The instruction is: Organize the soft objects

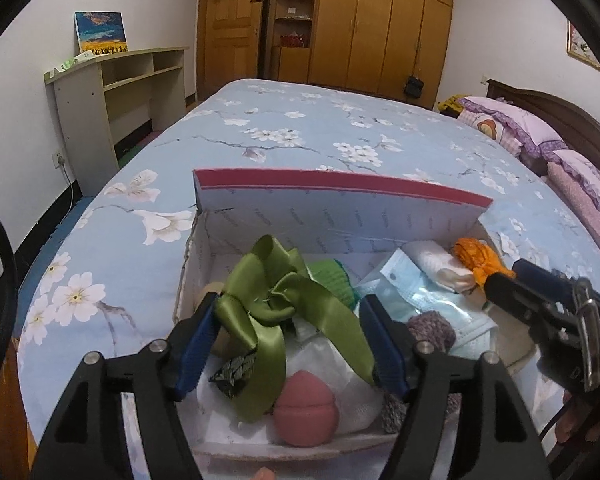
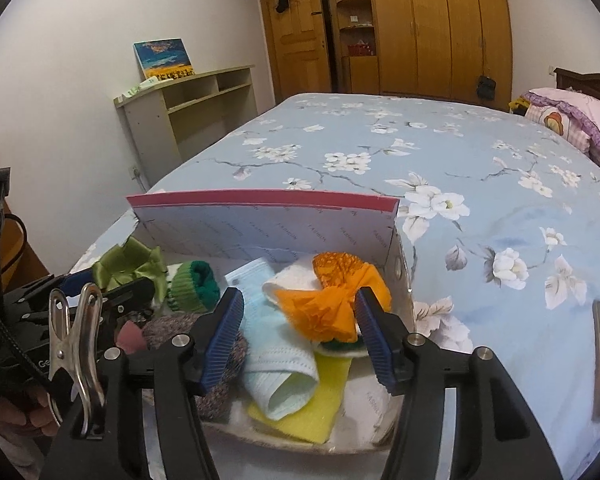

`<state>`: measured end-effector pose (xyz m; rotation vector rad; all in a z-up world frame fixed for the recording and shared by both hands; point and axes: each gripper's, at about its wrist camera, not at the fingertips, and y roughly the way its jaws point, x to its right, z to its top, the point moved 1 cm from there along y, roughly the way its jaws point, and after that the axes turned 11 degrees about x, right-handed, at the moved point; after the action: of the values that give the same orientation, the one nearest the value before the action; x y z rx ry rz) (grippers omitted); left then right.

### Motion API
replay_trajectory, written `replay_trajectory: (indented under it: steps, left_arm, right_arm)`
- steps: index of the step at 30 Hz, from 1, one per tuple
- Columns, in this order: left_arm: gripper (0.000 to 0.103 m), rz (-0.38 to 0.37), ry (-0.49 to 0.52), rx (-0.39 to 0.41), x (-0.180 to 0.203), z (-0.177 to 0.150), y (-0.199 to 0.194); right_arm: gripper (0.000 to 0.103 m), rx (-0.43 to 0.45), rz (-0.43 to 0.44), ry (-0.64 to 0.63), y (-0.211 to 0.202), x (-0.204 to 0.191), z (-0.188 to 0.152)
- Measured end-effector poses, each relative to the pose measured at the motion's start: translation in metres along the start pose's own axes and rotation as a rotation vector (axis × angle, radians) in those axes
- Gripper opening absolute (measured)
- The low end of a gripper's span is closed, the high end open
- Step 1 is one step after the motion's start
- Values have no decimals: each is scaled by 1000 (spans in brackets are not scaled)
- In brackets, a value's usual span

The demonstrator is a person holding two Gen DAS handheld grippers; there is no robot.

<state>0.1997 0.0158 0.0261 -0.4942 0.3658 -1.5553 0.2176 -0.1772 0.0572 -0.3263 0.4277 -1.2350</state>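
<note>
An open white box [image 1: 256, 216] with a red-edged lid [image 2: 260, 200] lies on the bed and holds several soft things. My left gripper [image 1: 288, 320] is open around a green ribbon bow [image 1: 284, 304], over a pink sponge [image 1: 306, 412]. My right gripper [image 2: 300, 312] is open around an orange paper flower [image 2: 332, 300], above a blue face mask [image 2: 276, 344] and a yellow cloth [image 2: 324, 396]. A green knitted cuff [image 2: 194, 286] and a grey-purple yarn ball [image 1: 430, 328] also lie in the box. The right gripper shows in the left wrist view [image 1: 496, 280].
The box sits near the foot corner of a blue floral bed [image 2: 460, 168]. Pink pillows [image 1: 512, 124] lie at the head. A beige shelf [image 1: 116, 84] with a painting stands by the left wall. Wooden wardrobes [image 1: 380, 20] fill the back.
</note>
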Motion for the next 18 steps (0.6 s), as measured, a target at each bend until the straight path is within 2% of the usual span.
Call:
replay_trajectory:
  steps: [3,6,13,18]
  left_arm:
    - [86,-8,-4,6,1,-2,-10]
    - [89,-18,-4,8,5,-2,-17]
    - [93,-11,1,24,9,-8,-37]
    - [93,-36,-21,32,10,-13,-52]
  right_arm:
    - [63,7,8,4,-7,-2,-2]
    - [63,16,13,0,-14,-5,-3]
    - [64,39,9,3,-33,-10,-9]
    - [64,48,24,1,-47,-15,-15]
